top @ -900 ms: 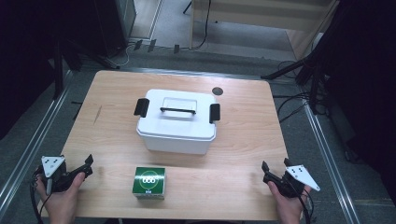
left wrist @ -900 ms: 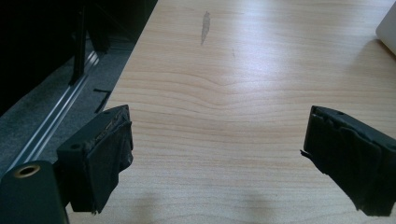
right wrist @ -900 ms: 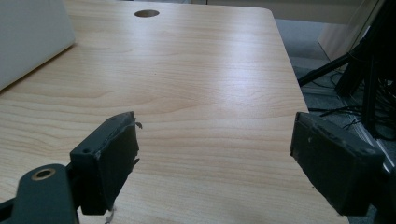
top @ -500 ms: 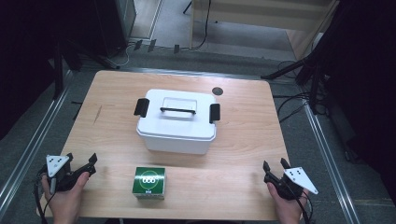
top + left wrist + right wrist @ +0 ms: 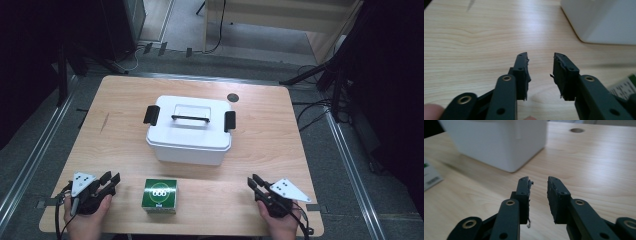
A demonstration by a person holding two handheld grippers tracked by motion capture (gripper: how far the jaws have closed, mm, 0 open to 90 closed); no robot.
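A white lidded box (image 5: 190, 135) with a black handle and black side clips stands in the middle of the wooden table (image 5: 300, 145). In front of it lies a small green carton (image 5: 160, 195). My left gripper (image 5: 111, 176) rests near the front left, to the left of the carton, jaws open with bare wood between them (image 5: 540, 56). The box's corner (image 5: 604, 20) and the carton's edge (image 5: 624, 86) lie ahead on its right. My right gripper (image 5: 254, 180) sits at the front right, open and empty (image 5: 538, 180), facing the box (image 5: 499, 140).
A round dark hole (image 5: 232, 98) is in the tabletop behind the box, and is seen again from the right gripper view (image 5: 577, 130). Metal rails run along both sides of the table. Cables and dark stands crowd the floor behind and to the right.
Both hands have slid inward along the front edge: the left gripper to the right, the right gripper to the left. The box and carton have stayed put.
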